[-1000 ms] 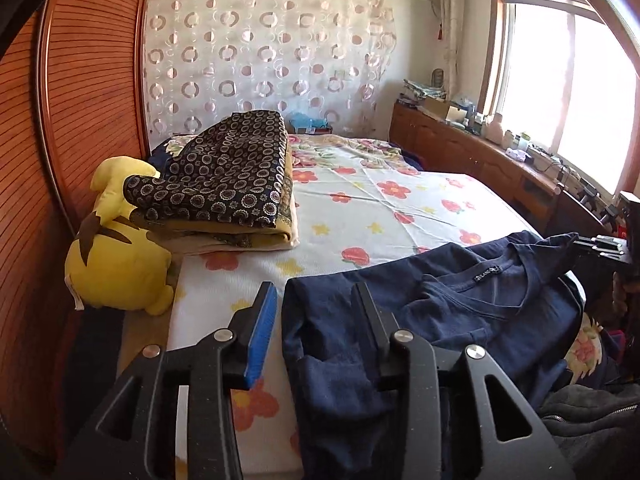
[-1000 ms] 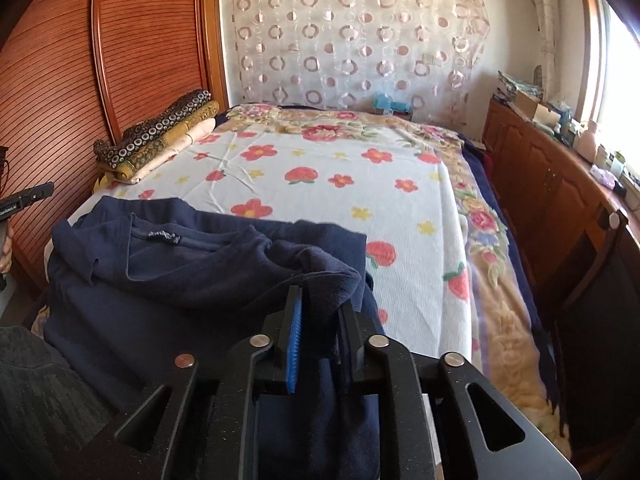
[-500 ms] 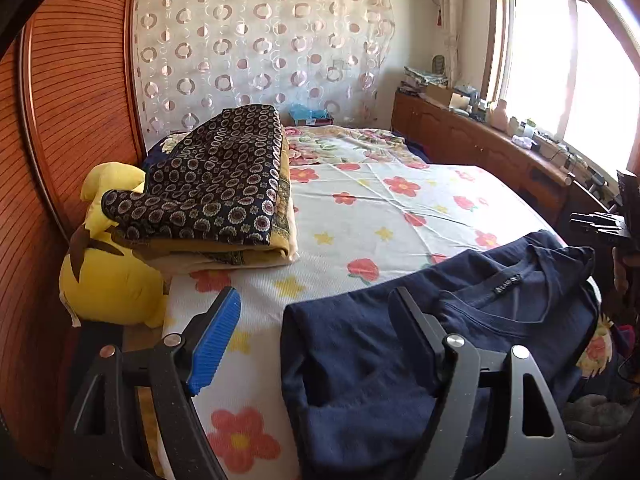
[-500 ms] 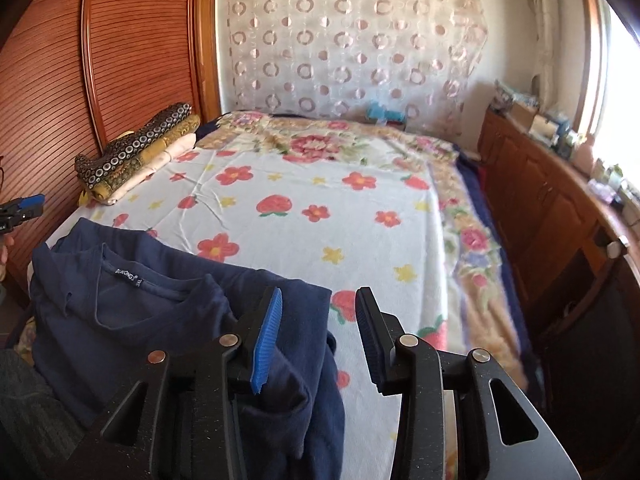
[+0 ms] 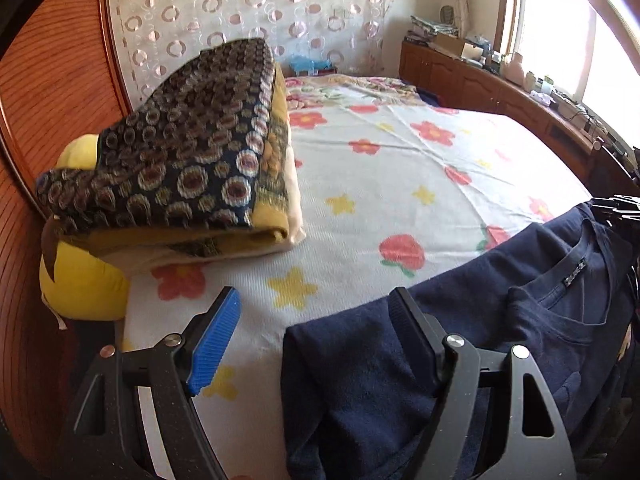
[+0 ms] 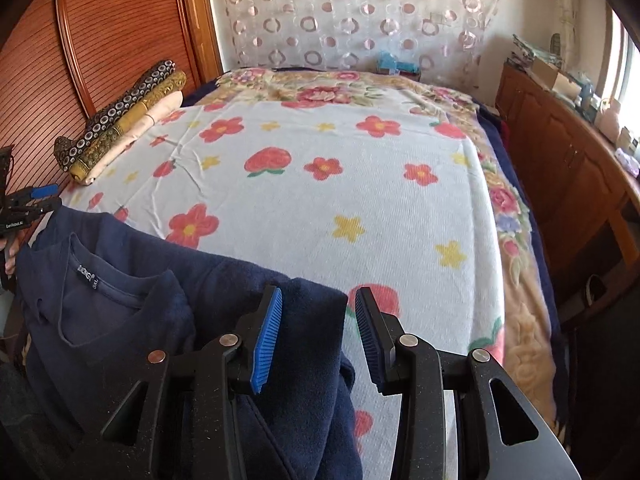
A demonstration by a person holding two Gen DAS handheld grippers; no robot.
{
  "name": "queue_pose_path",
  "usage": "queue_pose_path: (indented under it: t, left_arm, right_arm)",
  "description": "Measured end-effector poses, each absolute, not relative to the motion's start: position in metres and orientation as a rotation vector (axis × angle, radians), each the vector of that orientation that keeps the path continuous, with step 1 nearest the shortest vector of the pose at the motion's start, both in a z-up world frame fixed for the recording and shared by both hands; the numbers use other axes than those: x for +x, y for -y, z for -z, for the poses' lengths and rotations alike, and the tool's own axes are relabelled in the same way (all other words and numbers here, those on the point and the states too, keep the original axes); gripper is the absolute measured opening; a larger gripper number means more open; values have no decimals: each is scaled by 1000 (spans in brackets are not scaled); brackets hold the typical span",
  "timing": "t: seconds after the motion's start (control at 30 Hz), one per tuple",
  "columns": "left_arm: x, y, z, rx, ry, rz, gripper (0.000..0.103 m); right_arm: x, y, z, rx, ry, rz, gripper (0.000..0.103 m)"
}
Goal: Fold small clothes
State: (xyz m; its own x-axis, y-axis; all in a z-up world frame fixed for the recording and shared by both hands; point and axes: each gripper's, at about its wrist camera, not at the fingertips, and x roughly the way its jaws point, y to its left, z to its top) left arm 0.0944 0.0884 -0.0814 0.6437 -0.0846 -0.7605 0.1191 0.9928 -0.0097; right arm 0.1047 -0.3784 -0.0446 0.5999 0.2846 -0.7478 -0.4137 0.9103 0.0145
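navy top (image 6: 120, 320) lies at near edge of bed (image 6: 320, 208), neck up. left gripper (image 5: 316, 336) & right gripper (image 6: 318, 332) both wide open, holding nothing. looks like between folds; next: regrip the edges.

One dark navy knit V-neck sweater (image 5: 460, 360) lies on one bed covered by a white sheet printed with red flowers and yellow stars (image 5: 400, 184). One stack of three folded blankets (image 6: 120, 140), the top one dark with a ring pattern, sits at the bed's edge beside one yellow plush toy (image 5: 80, 284). Two handheld two-finger grippers are visible, the left gripper (image 5: 316, 320) and the right gripper (image 6: 318, 328), each with its two fingers spread apart.
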Motion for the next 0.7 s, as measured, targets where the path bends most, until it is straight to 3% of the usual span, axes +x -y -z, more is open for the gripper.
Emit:
queue_pose_path:
  t: [0.17,0.2,0.27,0.47,0.7]
  left_arm:
    - [85,-86,91,37,-875,124,77]
    - [84,-86,92,36,-876,124,77]
    - [83,-87,96,29,-881,121,77]
    - [85,-88,97,20,-882,123,77]
    - [86,-89,97,10,-886,130,77]
  right_arm:
    - [105,381,51,-111,-846,-433,38]
    - [105,380,53,-99,-845,-445,33]
    - [101,379,53,-89,-825,-463,11]
    - [56,389,25,-70,-637,-393,8]
    - [58,390,31,-110,-675,-382,8]
